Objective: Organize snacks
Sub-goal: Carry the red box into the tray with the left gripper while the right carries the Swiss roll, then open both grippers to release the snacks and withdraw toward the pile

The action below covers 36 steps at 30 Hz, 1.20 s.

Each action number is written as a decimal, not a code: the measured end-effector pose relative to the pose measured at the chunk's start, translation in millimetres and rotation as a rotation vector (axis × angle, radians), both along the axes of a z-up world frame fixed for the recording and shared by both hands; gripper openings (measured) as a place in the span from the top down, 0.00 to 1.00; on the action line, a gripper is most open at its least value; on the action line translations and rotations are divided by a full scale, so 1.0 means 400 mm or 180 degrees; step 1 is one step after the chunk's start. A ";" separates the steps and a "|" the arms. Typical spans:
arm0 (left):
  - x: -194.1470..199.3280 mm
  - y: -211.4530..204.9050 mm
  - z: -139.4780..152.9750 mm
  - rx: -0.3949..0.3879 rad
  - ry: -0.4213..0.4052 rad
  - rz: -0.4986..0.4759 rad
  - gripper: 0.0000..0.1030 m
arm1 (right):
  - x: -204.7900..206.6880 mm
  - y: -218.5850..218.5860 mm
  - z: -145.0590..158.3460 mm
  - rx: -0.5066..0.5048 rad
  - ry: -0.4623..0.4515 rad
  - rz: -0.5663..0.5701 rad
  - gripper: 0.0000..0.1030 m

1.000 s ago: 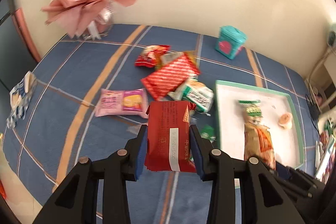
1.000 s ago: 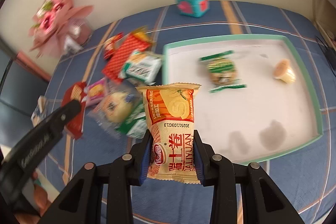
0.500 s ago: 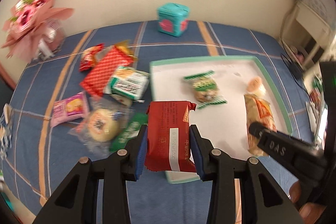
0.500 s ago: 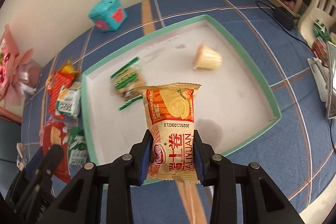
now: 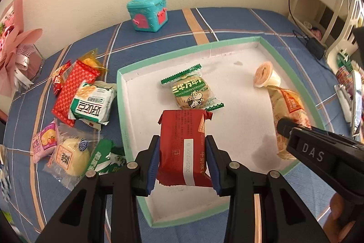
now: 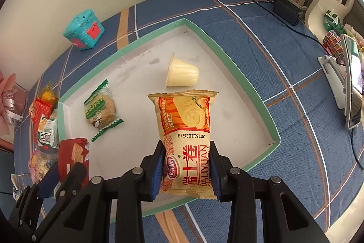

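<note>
Sitting on the blue plaid cloth (image 5: pixel 227 22), the green-rimmed tray (image 5: pixel 120 92) has a white floor and holds two loose snacks: a round biscuit in a green-edged wrapper (image 5: pixel 191 92) near its middle and a small pudding cup (image 5: pixel 265 75) lying on its side toward the far right corner. Left of the tray, outside its rim, a heap of packets lies on the cloth, among them a red patterned pack (image 5: pixel 72 88), a white-and-green pack (image 5: pixel 92 104) resting on it, a pink packet (image 5: pixel 44 142) and a clear-wrapped bun (image 5: pixel 68 155). A teal toy chest (image 5: pixel 147 13) stands by the wall, well apart from the tray.

The left gripper (image 5: pixel 183 157) is clenched on a red biscuit packet (image 5: pixel 182 142), its blue pads pressing both sides, and holds it over the tray's near left part, just in front of the round biscuit. The right gripper (image 6: pixel 186 171) grasps an orange egg-roll packet (image 6: pixel 185 129) by its lower half, poised above the tray's near right area, with the pudding cup just beyond the packet's top edge.
</note>
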<state>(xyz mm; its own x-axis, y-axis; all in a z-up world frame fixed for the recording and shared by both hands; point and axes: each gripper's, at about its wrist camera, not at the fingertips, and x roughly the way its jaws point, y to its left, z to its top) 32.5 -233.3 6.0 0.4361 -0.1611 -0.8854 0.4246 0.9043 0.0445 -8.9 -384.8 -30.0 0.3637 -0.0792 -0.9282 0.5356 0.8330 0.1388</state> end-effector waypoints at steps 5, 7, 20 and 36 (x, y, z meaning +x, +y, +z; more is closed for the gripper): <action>0.018 -0.009 -0.021 0.0028 0.0023 -0.0010 0.61 | 0.015 0.000 -0.026 -0.0086 0.0081 0.0004 0.63; 0.024 -0.008 -0.029 0.0031 0.0051 0.0009 0.61 | 0.020 0.001 -0.037 -0.0113 0.0120 0.0012 0.63; 0.040 -0.009 -0.058 0.0031 0.0173 0.0021 0.60 | 0.028 0.006 -0.047 -0.0235 0.0196 0.0042 0.62; 0.033 0.016 0.004 -0.0024 0.0118 0.0180 0.22 | -0.002 0.005 0.011 -0.0343 0.0147 -0.0012 0.28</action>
<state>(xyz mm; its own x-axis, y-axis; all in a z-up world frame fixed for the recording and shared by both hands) 45.8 -226.8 7.5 0.4116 -0.1438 -0.9000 0.3739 0.9272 0.0228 -9.6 -383.0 -25.4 0.3203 -0.1808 -0.9299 0.5425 0.8397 0.0236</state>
